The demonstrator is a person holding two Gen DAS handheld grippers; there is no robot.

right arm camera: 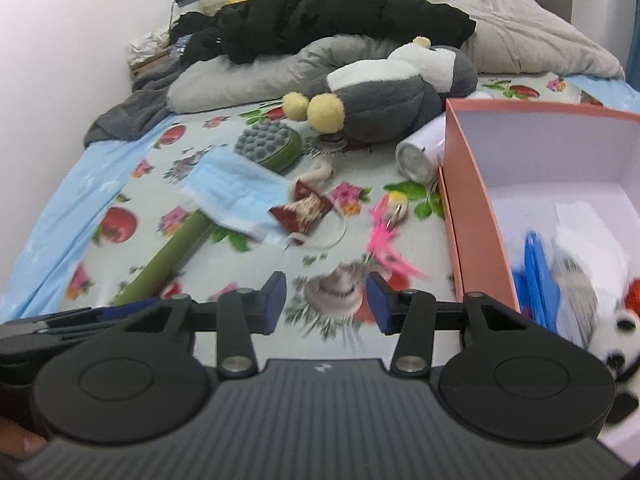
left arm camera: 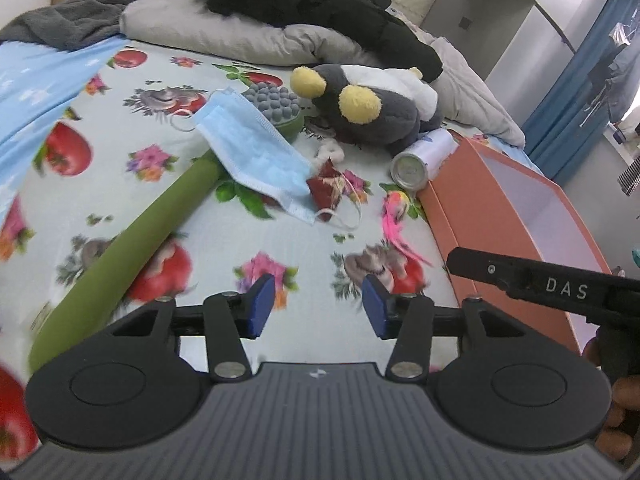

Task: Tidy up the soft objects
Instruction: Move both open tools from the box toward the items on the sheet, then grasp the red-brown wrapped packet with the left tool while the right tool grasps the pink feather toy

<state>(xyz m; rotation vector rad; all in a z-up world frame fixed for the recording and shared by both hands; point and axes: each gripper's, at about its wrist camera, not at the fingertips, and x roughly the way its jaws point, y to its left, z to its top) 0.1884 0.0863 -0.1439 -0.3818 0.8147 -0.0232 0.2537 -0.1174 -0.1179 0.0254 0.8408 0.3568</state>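
Note:
A grey and white plush penguin (left arm camera: 372, 104) (right arm camera: 384, 96) lies on the bed beyond a blue face mask (left arm camera: 252, 152) (right arm camera: 236, 196), a small red patterned pouch (left arm camera: 326, 190) (right arm camera: 302, 208) and a pink feather toy (left arm camera: 396, 220) (right arm camera: 386, 236). An orange box (left arm camera: 472, 220) (right arm camera: 476, 200) stands at the right; in it lie a panda plush (right arm camera: 618, 340), blue items and white cloth. My left gripper (left arm camera: 318, 306) is open and empty above the sheet. My right gripper (right arm camera: 326, 304) is open and empty beside the box's left wall.
A green long-handled massage brush (left arm camera: 132, 240) (right arm camera: 176, 248) lies diagonally at the left. A white can (left arm camera: 422, 156) (right arm camera: 420, 152) lies by the box. A black jacket (left arm camera: 304, 0) and grey bedding (right arm camera: 256, 72) are piled at the head of the bed. A wall is at left.

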